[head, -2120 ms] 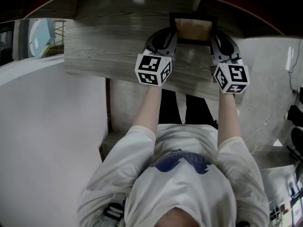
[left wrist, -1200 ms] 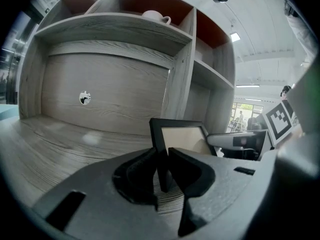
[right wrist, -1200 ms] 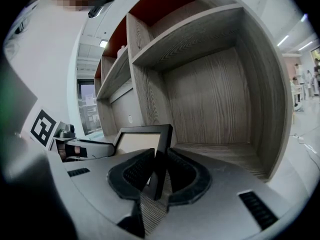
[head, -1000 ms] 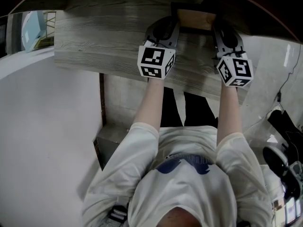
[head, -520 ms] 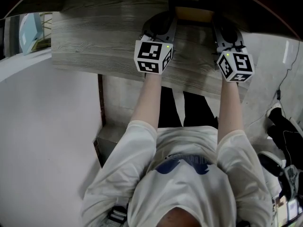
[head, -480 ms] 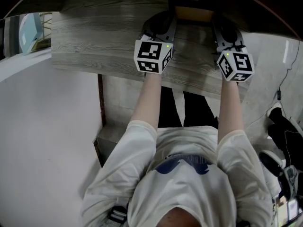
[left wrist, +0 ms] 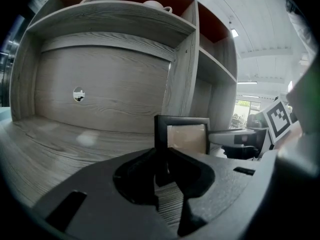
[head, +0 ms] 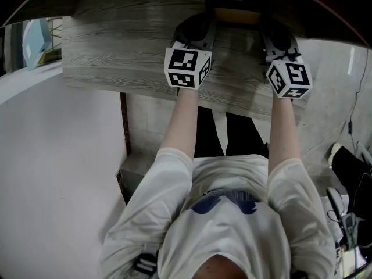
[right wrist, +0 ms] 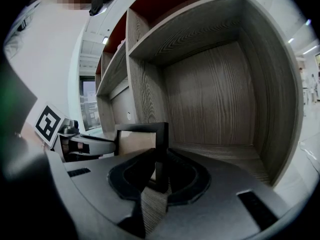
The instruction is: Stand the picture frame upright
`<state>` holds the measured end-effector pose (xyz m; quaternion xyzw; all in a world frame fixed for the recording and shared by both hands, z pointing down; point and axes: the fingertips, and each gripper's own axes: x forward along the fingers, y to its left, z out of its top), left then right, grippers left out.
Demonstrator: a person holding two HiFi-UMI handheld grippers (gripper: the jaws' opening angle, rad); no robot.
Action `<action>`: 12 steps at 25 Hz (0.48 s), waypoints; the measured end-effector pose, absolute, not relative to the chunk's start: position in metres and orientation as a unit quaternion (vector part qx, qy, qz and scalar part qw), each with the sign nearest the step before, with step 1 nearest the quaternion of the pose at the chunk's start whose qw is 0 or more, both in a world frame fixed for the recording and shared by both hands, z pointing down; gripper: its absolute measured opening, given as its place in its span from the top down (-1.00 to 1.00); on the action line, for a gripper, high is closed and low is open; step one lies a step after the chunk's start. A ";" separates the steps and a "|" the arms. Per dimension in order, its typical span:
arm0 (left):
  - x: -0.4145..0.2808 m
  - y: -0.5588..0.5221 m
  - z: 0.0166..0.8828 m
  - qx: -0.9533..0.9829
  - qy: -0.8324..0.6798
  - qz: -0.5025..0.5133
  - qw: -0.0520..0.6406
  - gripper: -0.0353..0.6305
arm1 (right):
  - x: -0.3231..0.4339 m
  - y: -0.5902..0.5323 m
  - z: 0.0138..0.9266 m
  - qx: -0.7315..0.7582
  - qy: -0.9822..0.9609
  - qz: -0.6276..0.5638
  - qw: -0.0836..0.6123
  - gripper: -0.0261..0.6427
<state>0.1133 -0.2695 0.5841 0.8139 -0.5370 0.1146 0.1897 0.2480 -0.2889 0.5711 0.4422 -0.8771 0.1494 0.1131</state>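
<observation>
The picture frame [head: 237, 16], black-rimmed with a tan panel, stands upright on the grey wooden shelf board [head: 128, 51] inside a cabinet. My left gripper [head: 204, 27] is shut on the frame's left side bar [left wrist: 161, 134]. My right gripper [head: 268, 28] is shut on its right side bar [right wrist: 161, 144]. In the left gripper view the jaws [left wrist: 162, 161] close around the bar, and the right gripper's body [left wrist: 240, 139] shows beyond the frame. The right gripper view shows its jaws [right wrist: 160, 169] around the bar. The frame's foot is hidden behind the jaws.
A vertical wooden divider [left wrist: 182, 79] rises just behind the frame. The cabinet's side wall [right wrist: 270, 94] stands close on the right. A white cup [left wrist: 155, 5] sits on the shelf above. The person's arms and torso fill the lower head view.
In the head view the frame now shows as a thinner strip than two seconds ago, standing steeper. Both grippers keep hold of it and have barely moved in the last second.
</observation>
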 end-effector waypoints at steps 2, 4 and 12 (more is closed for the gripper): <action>0.112 -0.270 0.585 0.815 -0.536 0.114 0.190 0.68 | 0.247 -0.289 0.571 0.442 -0.877 0.149 0.113 0.73; 0.112 -0.270 0.585 0.816 -0.534 0.114 0.189 0.68 | 0.247 -0.289 0.572 0.442 -0.877 0.148 0.114 0.73; 0.115 -0.269 0.585 0.818 -0.528 0.120 0.191 0.67 | 0.247 -0.287 0.570 0.440 -0.878 0.145 0.122 0.69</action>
